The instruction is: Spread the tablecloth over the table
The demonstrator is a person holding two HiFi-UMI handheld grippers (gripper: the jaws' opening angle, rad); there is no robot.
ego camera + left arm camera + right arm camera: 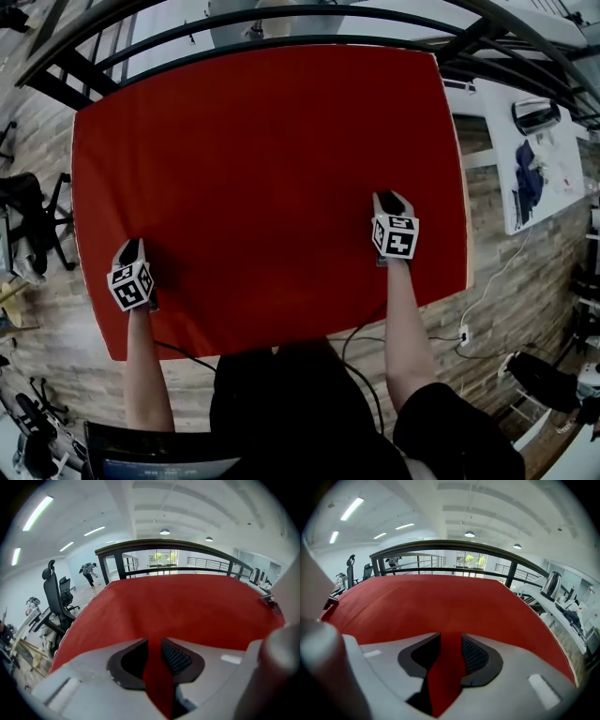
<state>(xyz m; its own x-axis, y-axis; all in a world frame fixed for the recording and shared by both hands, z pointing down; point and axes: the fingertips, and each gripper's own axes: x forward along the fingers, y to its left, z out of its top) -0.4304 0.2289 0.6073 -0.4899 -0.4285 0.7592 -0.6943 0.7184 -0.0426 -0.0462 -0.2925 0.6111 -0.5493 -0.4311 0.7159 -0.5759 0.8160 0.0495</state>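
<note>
Where the tablecloth [272, 178] ends, a dark railing [164, 543] curves.

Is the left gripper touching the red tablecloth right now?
Touching. The left gripper view shows a fold of the tablecloth standing between the parted jaws of the left gripper, lying against them low down, not clamped.

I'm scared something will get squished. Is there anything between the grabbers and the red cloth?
Nothing visible is in the way. A fold of the red cloth sits between the jaws of the left gripper and the right gripper, and nothing lies on top of it.
</note>
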